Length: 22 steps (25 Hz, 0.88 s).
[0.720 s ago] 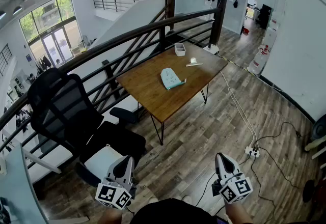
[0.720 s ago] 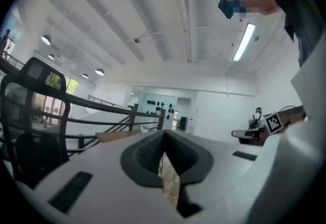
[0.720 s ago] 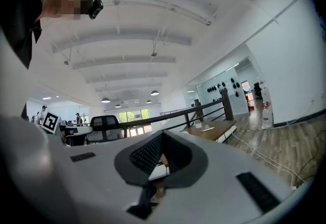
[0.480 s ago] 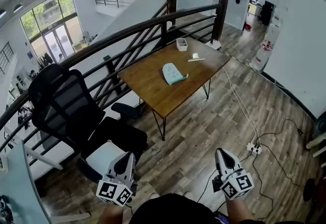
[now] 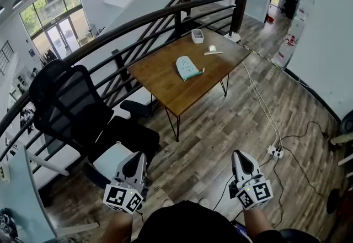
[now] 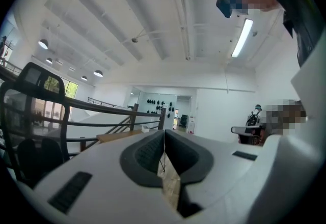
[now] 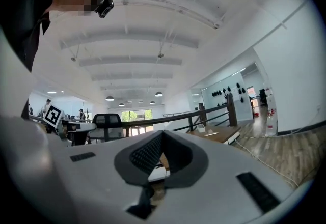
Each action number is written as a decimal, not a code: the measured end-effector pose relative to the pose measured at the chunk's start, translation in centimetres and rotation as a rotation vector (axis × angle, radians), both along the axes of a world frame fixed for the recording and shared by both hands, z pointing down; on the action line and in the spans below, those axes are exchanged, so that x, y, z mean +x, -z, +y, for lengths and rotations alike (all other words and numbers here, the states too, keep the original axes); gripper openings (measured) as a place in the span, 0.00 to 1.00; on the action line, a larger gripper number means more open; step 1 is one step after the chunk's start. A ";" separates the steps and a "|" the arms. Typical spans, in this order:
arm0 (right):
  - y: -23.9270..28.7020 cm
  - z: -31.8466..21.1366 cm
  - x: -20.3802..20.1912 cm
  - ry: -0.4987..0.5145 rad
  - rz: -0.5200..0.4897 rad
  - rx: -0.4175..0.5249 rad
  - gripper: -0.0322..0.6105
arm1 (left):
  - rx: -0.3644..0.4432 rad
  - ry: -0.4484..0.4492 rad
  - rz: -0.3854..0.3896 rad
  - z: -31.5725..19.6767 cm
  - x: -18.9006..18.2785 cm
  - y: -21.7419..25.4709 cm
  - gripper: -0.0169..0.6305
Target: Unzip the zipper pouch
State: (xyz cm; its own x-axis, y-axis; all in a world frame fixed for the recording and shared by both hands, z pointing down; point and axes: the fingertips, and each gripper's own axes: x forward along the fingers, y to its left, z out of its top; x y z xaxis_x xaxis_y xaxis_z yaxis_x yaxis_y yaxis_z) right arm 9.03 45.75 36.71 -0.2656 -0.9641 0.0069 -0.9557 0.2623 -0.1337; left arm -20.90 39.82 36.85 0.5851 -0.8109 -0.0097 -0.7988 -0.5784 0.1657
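Observation:
A light blue zipper pouch lies on the wooden table far ahead in the head view. My left gripper hangs low at the bottom left, far from the table, its jaws shut with nothing between them. My right gripper is at the bottom right, also shut and empty. In the left gripper view the left gripper has its jaws together, with the table small in the distance. In the right gripper view the right gripper is closed too, and the table shows far off.
A black office chair stands left of the table. A dark railing runs behind the table. A small white box and a white tool lie on the far end. Cables and a power strip lie on the wood floor.
The head view has shifted slightly; the table and pouch sit a little higher in the picture. Both grippers stay low and shut.

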 end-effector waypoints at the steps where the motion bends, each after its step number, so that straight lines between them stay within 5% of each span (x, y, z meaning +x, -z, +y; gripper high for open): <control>1: 0.0 -0.1 -0.1 -0.005 0.002 0.002 0.04 | 0.007 -0.007 -0.002 0.0 0.2 0.3 0.05; 6: 0.6 -0.3 -1.7 0.012 -0.006 0.018 0.06 | 0.026 -0.044 0.003 0.6 0.3 1.0 0.05; 9: 1.3 -0.3 -2.5 0.004 0.013 0.049 0.33 | 0.039 -0.033 0.012 0.5 -0.7 1.2 0.12; 11: 1.6 -0.2 -2.7 -0.025 0.025 0.067 0.38 | 0.033 -0.023 0.017 0.3 -1.6 1.2 0.28; 15: 1.0 -0.2 -3.4 -0.065 0.033 0.046 0.53 | 0.007 -0.043 0.019 0.2 -2.7 0.8 0.39; 22: -0.3 0.7 -5.7 -0.070 0.025 -0.015 0.52 | 0.014 -0.060 0.015 0.0 -4.5 0.1 0.40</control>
